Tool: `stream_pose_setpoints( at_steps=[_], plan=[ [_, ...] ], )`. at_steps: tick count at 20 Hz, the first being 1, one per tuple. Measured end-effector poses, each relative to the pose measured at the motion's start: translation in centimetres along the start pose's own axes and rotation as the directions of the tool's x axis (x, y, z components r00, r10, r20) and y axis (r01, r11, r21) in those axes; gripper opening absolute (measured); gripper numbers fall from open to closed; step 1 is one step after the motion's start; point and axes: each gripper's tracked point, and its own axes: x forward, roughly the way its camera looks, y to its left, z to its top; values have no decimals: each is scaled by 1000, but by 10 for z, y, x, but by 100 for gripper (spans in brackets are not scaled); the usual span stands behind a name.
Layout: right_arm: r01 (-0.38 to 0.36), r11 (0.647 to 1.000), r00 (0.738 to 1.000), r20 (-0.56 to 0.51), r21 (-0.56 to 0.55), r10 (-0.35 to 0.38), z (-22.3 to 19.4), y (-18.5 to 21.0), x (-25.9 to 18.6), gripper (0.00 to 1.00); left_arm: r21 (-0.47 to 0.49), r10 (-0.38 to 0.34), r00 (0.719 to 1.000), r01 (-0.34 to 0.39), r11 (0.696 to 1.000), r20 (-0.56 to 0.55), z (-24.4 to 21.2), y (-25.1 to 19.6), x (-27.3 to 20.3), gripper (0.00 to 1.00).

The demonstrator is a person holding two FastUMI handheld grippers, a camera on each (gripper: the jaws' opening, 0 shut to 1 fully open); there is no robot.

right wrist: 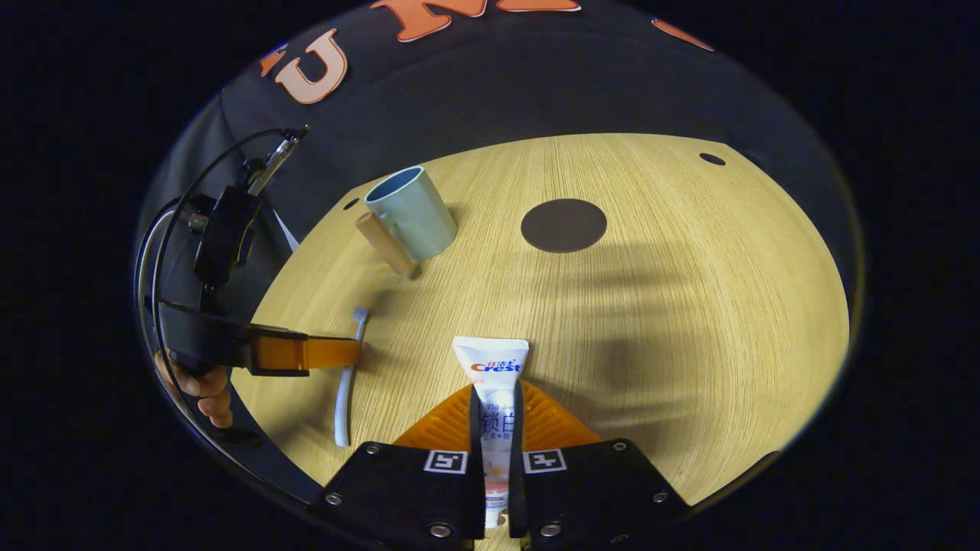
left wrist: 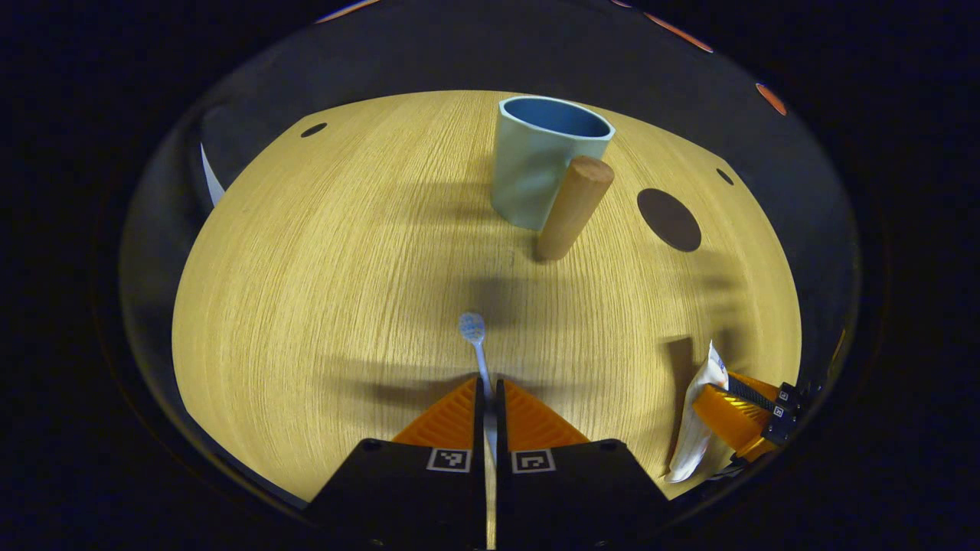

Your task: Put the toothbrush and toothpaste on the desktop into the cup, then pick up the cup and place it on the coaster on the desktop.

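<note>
Toothbrush (left wrist: 476,348), slim, white-handled with a pale blue bristle head: its handle is pinched between the two fingers of the left gripper (left wrist: 490,390), head pointing forward towards the cup. In the right gripper view the same brush (right wrist: 346,383) lies low along the light oak-grain desktop (right wrist: 689,321), the left gripper (right wrist: 348,353) clamping it from the side about mid-handle; whether the brush is touching the wood or just off it, cannot tell. A person's hand (right wrist: 200,390) holds that gripper's black body at the near left edge.

White toothpaste tube (right wrist: 494,405) with red and blue print: clamped between the fingers of the right gripper (right wrist: 495,398), flat crimped end pointing forward over the desktop. In the left gripper view the tube (left wrist: 700,413) shows at the near right edge of the desktop (left wrist: 321,291), held in the right gripper (left wrist: 727,398).

Farther back, left of centre: pale blue-green cylindrical cup (right wrist: 412,213) with a darker blue inside, standing upright and empty, its round wooden peg handle (right wrist: 384,243) on the near side.

To the right of the cup, apart from it: dark brown round flat coaster (right wrist: 563,225), bare.
</note>
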Motion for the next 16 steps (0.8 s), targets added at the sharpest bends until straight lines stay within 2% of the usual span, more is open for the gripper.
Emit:
stream_pose_setpoints(
  at_steps=[3,10,16],
  plan=[
    [-44,999,999,6,1,44,1,3,0,12,0,7,999,-7,1000,40,21,9,-1,5],
    [-49,998,991,126,-40,54,31,2,-9,12,34,22,979,-30,999,204,87,23,-36,5],
    [-48,997,975,215,-66,61,56,1,-25,12,47,-22,952,8,999,306,107,17,-55,5]
  ],
)
